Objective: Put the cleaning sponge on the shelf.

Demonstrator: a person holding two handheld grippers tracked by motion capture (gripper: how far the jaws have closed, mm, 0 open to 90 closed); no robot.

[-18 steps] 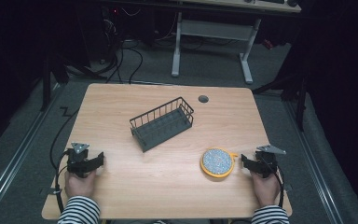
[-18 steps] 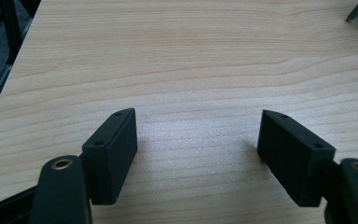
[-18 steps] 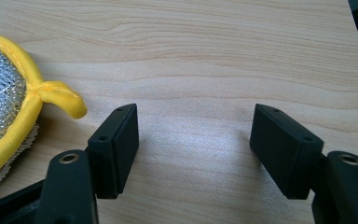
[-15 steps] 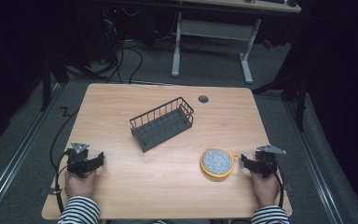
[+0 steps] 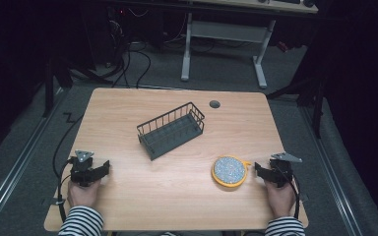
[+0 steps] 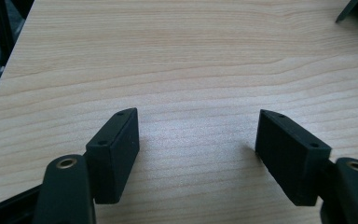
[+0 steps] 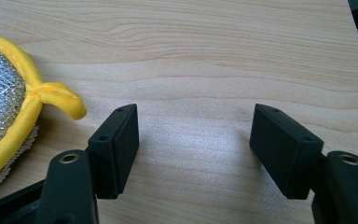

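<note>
We find no readable brand, label or writing on anything here. From the high view we see the left tongs low on the left side of the wooden bench and the right tongs low on its right side, each held in a hand with a striped sleeve behind it. Both tongs stand open with nothing between their jaws. A round yellow-rimmed scrubbing pad lies flat on the bench just beside the right tongs, on their inner side and apart from them. A dark wire basket sits farther out, between the two tongs and beyond them, turned at an angle. A small dark grommet lies beyond the basket near the far edge.

The right gripper view gives what the high view cannot: the pad's silvery mesh face and its yellow loop (a short stub pointing toward the jaws), lying off the left jaw and not touching it. In the left gripper view, bare wood grain lies between the spread jaws, with a dark corner at the top right that we cannot identify.
</note>
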